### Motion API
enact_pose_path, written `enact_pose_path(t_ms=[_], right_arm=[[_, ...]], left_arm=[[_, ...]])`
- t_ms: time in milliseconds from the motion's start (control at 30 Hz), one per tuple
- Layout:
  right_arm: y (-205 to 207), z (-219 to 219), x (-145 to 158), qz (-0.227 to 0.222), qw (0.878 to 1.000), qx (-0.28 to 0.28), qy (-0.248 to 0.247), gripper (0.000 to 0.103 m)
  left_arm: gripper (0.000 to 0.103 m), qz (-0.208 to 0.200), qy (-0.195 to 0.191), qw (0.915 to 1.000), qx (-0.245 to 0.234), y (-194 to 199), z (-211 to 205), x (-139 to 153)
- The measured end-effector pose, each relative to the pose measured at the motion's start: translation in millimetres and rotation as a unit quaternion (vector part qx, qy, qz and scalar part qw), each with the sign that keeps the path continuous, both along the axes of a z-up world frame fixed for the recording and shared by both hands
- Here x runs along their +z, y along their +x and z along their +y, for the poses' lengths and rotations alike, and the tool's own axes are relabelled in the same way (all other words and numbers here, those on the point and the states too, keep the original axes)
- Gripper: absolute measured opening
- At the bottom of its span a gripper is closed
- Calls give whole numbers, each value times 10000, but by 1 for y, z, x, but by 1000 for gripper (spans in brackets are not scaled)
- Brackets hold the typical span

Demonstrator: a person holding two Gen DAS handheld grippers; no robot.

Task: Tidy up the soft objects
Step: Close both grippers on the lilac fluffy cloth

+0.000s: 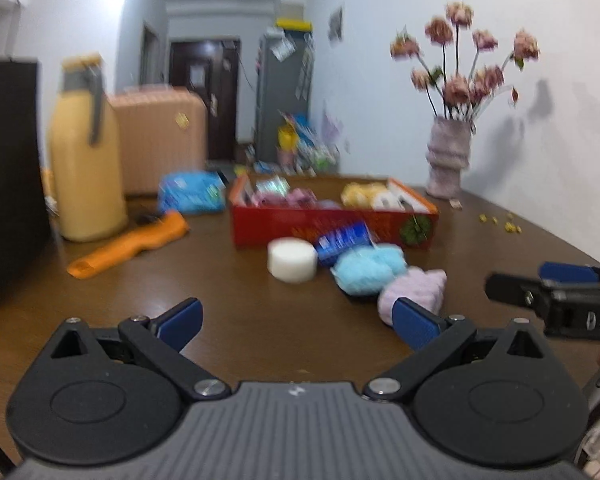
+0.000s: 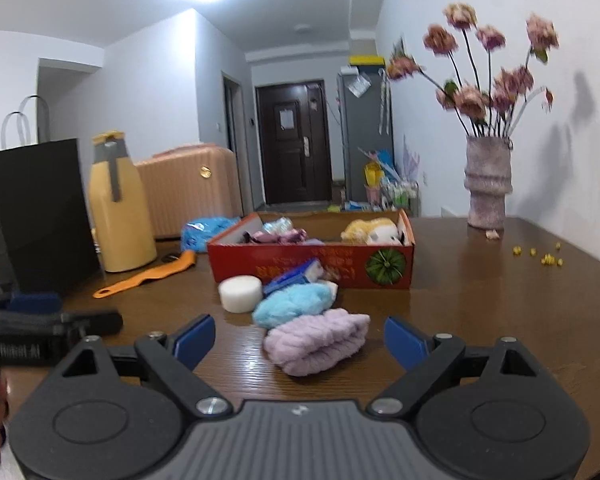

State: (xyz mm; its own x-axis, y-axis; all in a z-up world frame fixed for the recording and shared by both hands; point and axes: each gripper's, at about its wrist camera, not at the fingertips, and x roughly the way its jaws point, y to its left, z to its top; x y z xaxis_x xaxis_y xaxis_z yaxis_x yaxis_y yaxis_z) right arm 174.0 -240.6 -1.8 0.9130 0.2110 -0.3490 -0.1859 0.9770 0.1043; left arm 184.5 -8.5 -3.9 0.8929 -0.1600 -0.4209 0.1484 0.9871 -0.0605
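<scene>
A lilac knitted bundle (image 2: 316, 340) lies on the brown table, right in front of my open, empty right gripper (image 2: 299, 340). Behind it lie a light blue fluffy bundle (image 2: 294, 305), a white round sponge (image 2: 240, 293) and a blue packet (image 2: 296, 276). A red box (image 2: 312, 270) behind them holds several soft things, among them a yellow and white plush (image 2: 374, 231). My left gripper (image 1: 296, 320) is open and empty, left of the lilac bundle (image 1: 418, 286). The right gripper shows at the right edge of the left wrist view (image 1: 556, 292).
A yellow jug (image 2: 118, 208), an orange tool (image 2: 148, 274) and a black paper bag (image 2: 40, 212) stand at the left. A blue wrapped pack (image 2: 206, 230) lies behind the box. A vase with pink flowers (image 2: 487, 184) stands at the right by the wall, with small yellow bits (image 2: 540, 254) nearby.
</scene>
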Motion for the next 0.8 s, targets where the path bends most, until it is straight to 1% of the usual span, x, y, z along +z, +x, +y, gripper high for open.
enact_pose_path(t_ms=[67,167,233,267,300,333,367,400,433,467,500,533,567,600,633,700,733,800], right_arm=[[20,-6,-5,156,9998,22,119,91],[55,-16,-13,296,9995,-65,49,89],[79,-25,-16,396,9991,-115,91,84],[91,-29,-17,469,9988,-76,142,83],[104,-33,-17,544,9983,24,190,80],[117,-35,-18,632,9977,141,212,75],[127,-36,-19,684,9971,250,204,74],[137,-36,-21,729,9965,368,184,70],[147,-36,-24,787,9957,464,167,64],[157,-36,-29,871,9944,569,171,61],[165,-37,-35,1005,9929,604,210,49],[172,-39,-42,1244,9901,589,285,32],[174,-40,-46,1413,9872,627,384,25],[170,-42,-49,1458,9856,680,516,22],[164,-44,-51,1433,9856,696,572,21],[149,-47,-52,1449,9851,678,636,21],[140,-50,-52,1479,9840,657,744,21],[121,-51,-52,1600,9807,578,962,21]], left_arm=[[103,191,-112,9997,-86,16,-6,-7],[102,451,-350,9979,-306,42,-17,-15],[100,611,-476,9958,-497,60,-28,-21],[96,679,-521,9946,-591,69,-33,-23],[87,767,-564,9932,-674,77,-38,-25],[82,910,-628,9909,-769,89,-43,-28],[73,1015,-684,9890,-835,96,-48,-30],[70,1137,-757,9865,-909,105,-52,-33],[69,1208,-813,9846,-969,111,-57,-35],[64,1267,-842,9833,-1000,117,-61,-38],[54,1323,-850,9826,-991,120,-64,-41],[49,1398,-892,9807,-1039,123,-66,-43],[40,1445,-963,9785,-1112,124,-65,-44],[36,1461,-1013,9773,-1150,123,-65,-43],[35,1445,-1010,9772,-1183,120,-63,-43],[28,1402,-934,9782,-1214,113,-56,-44],[27,1448,-957,9772,-1224,109,-50,-44],[26,1586,-1170,9727,-1230,104,-38,-46]])
